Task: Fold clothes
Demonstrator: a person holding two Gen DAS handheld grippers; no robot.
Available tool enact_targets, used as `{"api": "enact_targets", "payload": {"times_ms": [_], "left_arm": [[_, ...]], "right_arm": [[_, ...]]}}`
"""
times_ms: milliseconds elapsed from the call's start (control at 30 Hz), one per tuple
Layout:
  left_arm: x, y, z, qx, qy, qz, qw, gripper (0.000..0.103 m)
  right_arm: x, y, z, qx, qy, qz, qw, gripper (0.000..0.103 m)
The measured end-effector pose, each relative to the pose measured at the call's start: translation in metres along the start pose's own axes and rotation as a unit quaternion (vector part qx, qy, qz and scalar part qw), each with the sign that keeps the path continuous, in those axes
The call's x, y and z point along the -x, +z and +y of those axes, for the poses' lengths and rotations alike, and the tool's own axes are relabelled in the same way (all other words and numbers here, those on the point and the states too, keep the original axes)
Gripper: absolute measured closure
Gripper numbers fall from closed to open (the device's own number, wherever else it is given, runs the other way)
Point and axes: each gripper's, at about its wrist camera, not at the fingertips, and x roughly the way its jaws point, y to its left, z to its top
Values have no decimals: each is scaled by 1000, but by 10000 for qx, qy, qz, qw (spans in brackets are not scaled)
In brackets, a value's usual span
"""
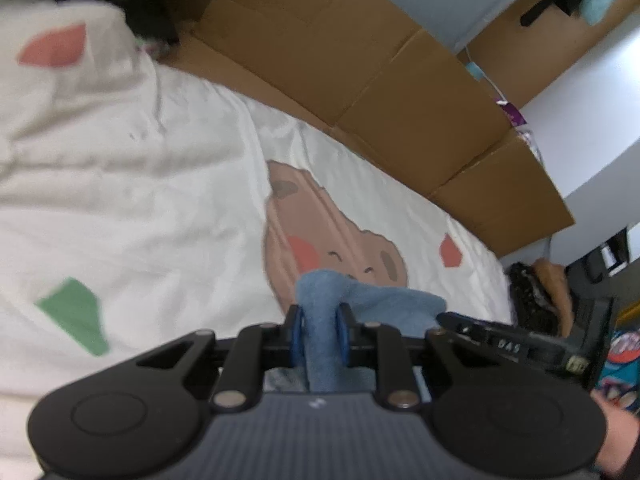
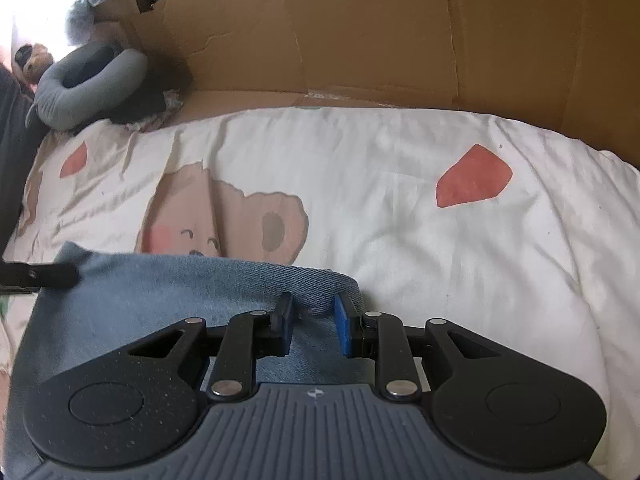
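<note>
A blue denim garment (image 2: 180, 292) lies on a white bed cover printed with a bear (image 2: 256, 224). In the left wrist view my left gripper (image 1: 319, 334) is shut on a bunched fold of the denim garment (image 1: 320, 320), which rises between the blue pads. In the right wrist view my right gripper (image 2: 313, 322) pinches the garment's rolled edge between its pads. The other gripper's black finger (image 2: 44, 274) shows at the left edge on the denim. The right gripper's body (image 1: 520, 346) appears at the right of the left wrist view.
Flattened cardboard (image 2: 360, 32) stands along the far side of the bed. A grey neck pillow (image 2: 84, 84) and a plush toy (image 2: 30, 58) lie at the far left corner. Cluttered floor items (image 1: 536, 292) sit beyond the bed's end. A hand (image 1: 616, 436) holds the handle.
</note>
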Motion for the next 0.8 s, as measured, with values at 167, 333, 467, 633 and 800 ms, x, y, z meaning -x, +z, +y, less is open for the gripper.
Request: {"api": "enact_targets", "payload": {"times_ms": [167, 333, 467, 633, 800], "left_arm": [[32, -6, -12, -384, 320, 65, 9987, 86], [55, -10, -33, -627, 561, -66, 9964, 82], [55, -14, -54, -867, 537, -127, 9947, 78], [38, -26, -77, -1246, 316, 9, 9917, 69], [20, -42, -83, -1427, 281, 259, 9890, 69]], "right_arm": [[3, 0, 2, 42, -148, 26, 9999, 75], [11, 1, 4, 47, -293, 6, 9996, 76], [29, 0, 5, 31, -213, -135, 9997, 76], [44, -7, 13, 34, 8, -244, 9997, 76], [36, -23, 26, 278, 85, 0, 9996, 75]]}}
